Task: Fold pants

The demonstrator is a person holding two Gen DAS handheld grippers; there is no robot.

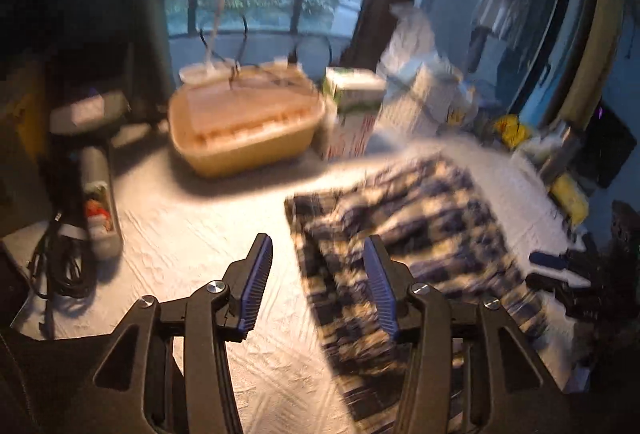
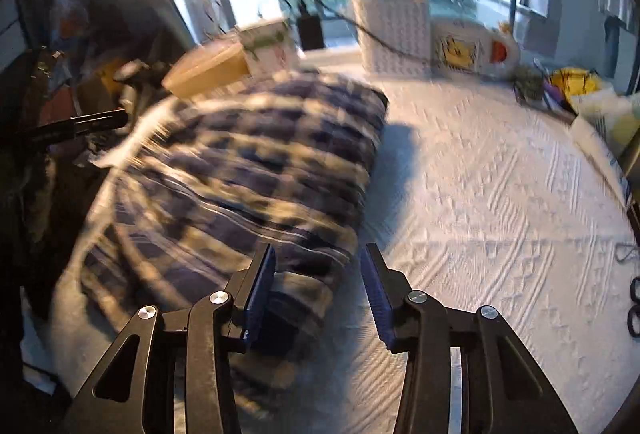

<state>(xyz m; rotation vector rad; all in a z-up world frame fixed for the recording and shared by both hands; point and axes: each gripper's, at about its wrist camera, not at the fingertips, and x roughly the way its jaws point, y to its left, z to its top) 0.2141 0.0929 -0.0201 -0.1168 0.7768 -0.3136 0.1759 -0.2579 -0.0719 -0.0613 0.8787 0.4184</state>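
Beside a sunlit balcony window, the plaid pants (image 1: 412,234) lie folded into a thick bundle on the white textured tabletop (image 1: 192,234), both hand-held grippers parted and empty above them. The left hand-held gripper (image 1: 318,288) hovers over the bundle's near left edge, the right hand-held gripper (image 2: 318,290) over its near right corner. Finishing well likely means lowering each squarely onto an edge and pressing the layers flat without dragging them askew.

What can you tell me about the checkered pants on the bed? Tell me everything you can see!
The pants are soft cloth, checked in dark blue and cream with thin pale stripes. They lie folded into a thick bundle on the white textured bedspread, which is all they rest on. The picture is blurry, so seams and pockets cannot be made out. The right gripper hovers at the bundle's near corner with nothing pinched.
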